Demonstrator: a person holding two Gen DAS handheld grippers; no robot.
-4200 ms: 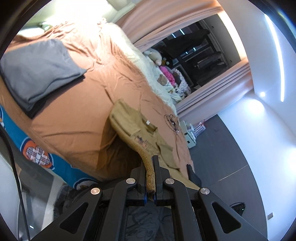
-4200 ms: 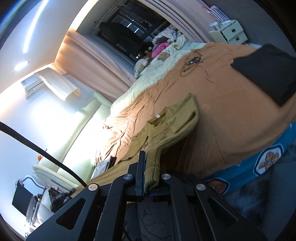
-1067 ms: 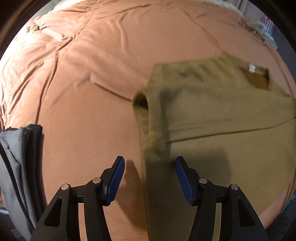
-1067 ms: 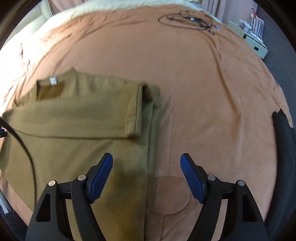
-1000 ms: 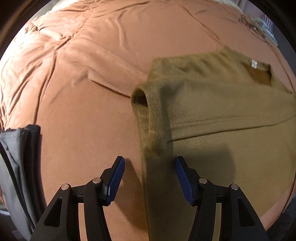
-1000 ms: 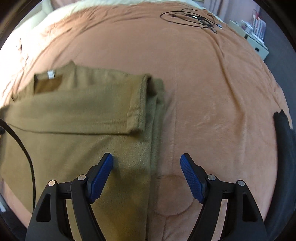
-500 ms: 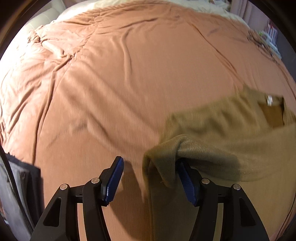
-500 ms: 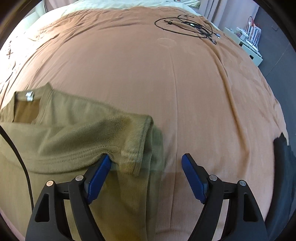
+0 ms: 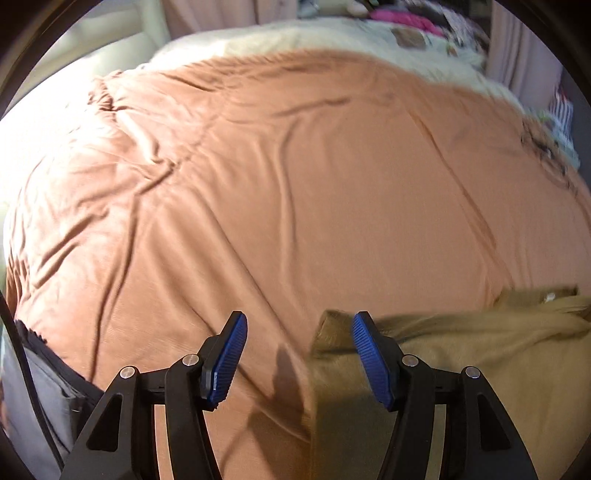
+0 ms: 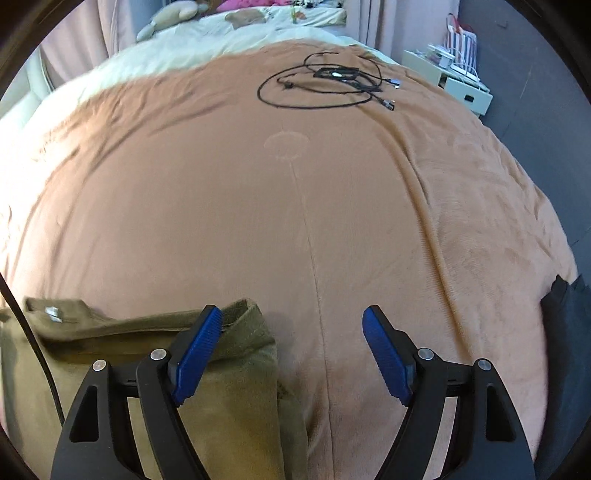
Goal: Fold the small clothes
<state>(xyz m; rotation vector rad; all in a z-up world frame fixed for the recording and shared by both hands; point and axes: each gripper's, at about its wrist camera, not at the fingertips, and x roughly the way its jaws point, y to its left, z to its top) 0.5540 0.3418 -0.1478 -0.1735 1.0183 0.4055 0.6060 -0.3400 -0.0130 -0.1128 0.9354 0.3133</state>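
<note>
An olive-brown shirt (image 9: pixel 461 354) lies on the orange-brown bedspread (image 9: pixel 295 184), its sleeves folded in over the body. In the left wrist view it fills the lower right, with the folded sleeve end right beside my right finger. My left gripper (image 9: pixel 299 354) is open and empty over the shirt's left edge. In the right wrist view the shirt (image 10: pixel 140 354) fills the lower left, its white neck label showing. My right gripper (image 10: pixel 291 350) is open and empty over the shirt's right edge.
A grey folded garment (image 9: pixel 33 398) lies at the bed's left edge. A black garment (image 10: pixel 565 317) lies at the right edge. Black cables (image 10: pixel 325 85) lie on the far bedspread. Cream bedding with soft toys (image 10: pixel 207 26) and a white cabinet (image 10: pixel 450 77) lie beyond.
Both grippers, shut on the shirt hem four seconds ago, now stand open. Over the last second both views have tilted up, so the shirt has slid down to the bottom of each frame.
</note>
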